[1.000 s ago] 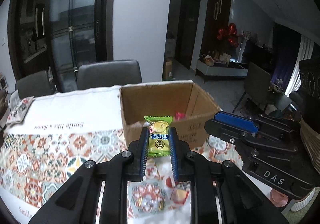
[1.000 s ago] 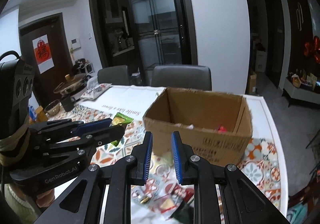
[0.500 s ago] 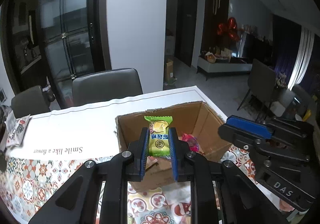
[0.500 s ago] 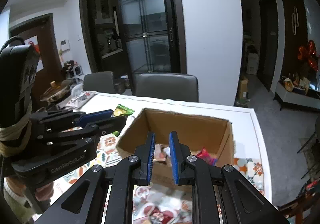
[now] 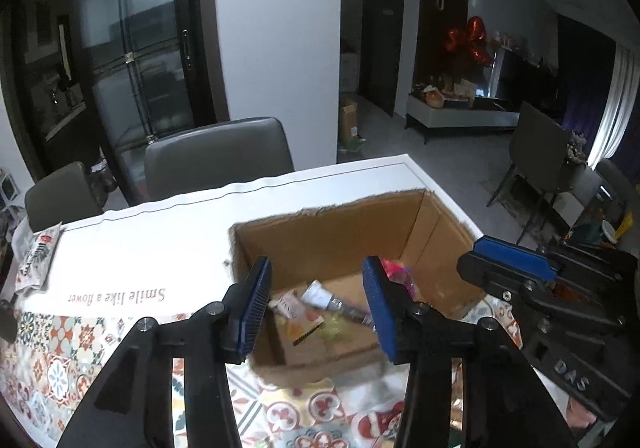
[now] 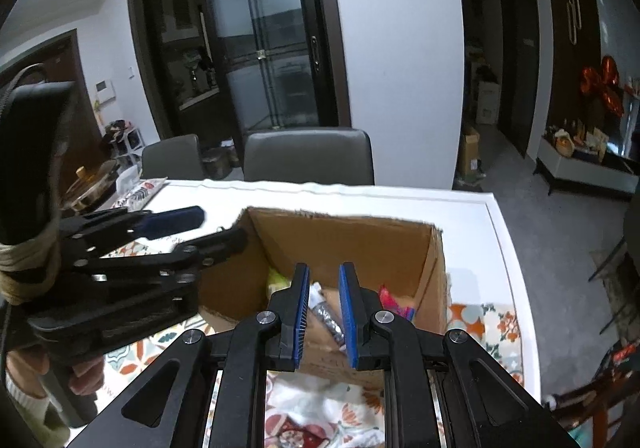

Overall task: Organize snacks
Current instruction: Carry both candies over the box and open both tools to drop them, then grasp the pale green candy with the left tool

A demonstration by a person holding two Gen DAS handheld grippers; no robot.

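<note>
An open cardboard box (image 5: 340, 232) stands on the table with several snack packets (image 5: 320, 300) on its floor. My left gripper (image 5: 316, 300) hovers over the box's near wall; its jaws are opening and nothing is between them. A blurred yellow-green packet (image 5: 332, 330) lies below them inside the box, also seen as the green packet (image 6: 278, 280) in the right wrist view. My right gripper (image 6: 324, 308) is shut and empty above the box (image 6: 348, 240). The left gripper (image 6: 220, 227) shows at that view's left, and the right gripper (image 5: 476, 260) at the other's right.
A patterned tablecloth (image 5: 60, 364) covers the near table, with a white strip (image 5: 160, 248) beyond. Two grey chairs (image 5: 218, 159) stand behind the table. A snack bag (image 5: 38, 256) lies at the far left. Loose wrappers (image 6: 304, 420) lie before the box.
The left gripper opened and let go of the green packet, which dropped into the box. Both grippers moved forward over the box. The right gripper stayed shut.
</note>
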